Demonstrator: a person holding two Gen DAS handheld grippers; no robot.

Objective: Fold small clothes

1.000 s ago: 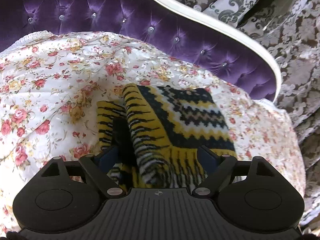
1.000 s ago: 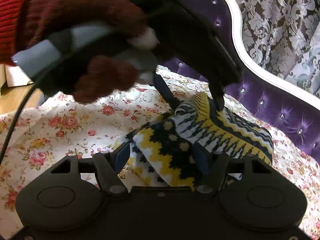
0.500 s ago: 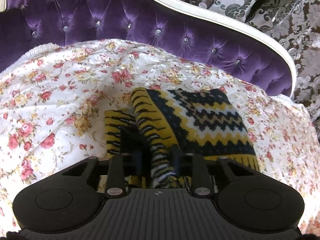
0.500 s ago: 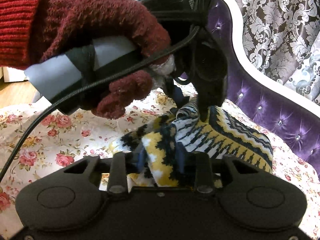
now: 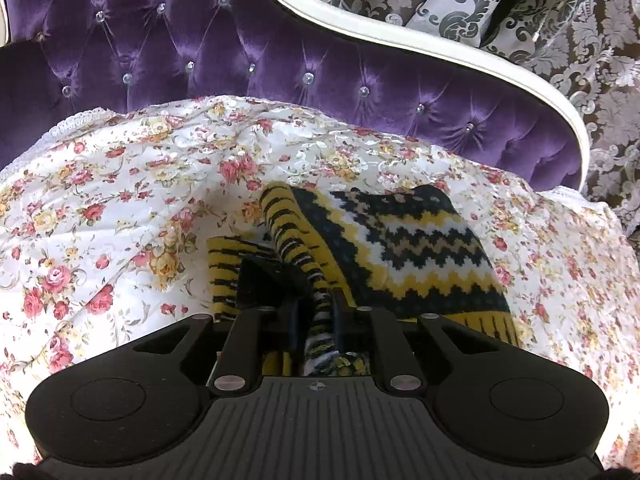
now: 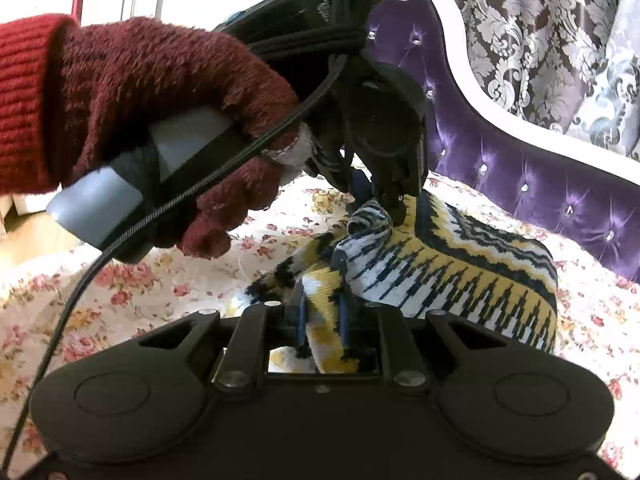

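1. The knitted sweater lies partly folded on the floral sheet.
2. The left gripper and right gripper each pinch its near edge.
3. Likely mid-fold; next, carry both edges across together, keeping them level.

We count: knitted garment 1 | grippers 2: left gripper, right gripper | floral sheet 1 | sofa apparently 1
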